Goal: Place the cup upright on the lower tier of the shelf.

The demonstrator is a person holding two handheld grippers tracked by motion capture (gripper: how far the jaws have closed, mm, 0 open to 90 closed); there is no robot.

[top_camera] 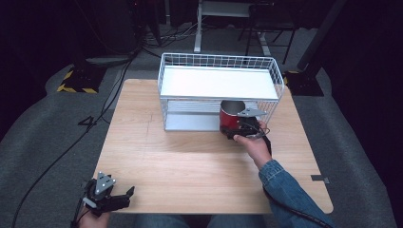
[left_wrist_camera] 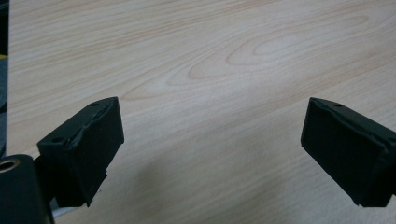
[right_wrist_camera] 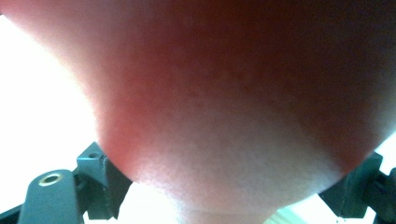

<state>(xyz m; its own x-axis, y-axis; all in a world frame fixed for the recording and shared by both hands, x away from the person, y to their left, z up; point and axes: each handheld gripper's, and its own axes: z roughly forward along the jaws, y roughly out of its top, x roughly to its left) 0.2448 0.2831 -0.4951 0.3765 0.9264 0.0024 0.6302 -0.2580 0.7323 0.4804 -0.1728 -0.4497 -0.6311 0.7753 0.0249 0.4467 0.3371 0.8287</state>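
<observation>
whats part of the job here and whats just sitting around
In the job:
red cup, gripped by the right gripper
wire rack, right by the cup

Sitting around:
left gripper, open at the table's near corner
cables on the floor

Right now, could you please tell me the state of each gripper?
Left gripper: open, holding nothing.
Right gripper: closed on the red cup.
</observation>
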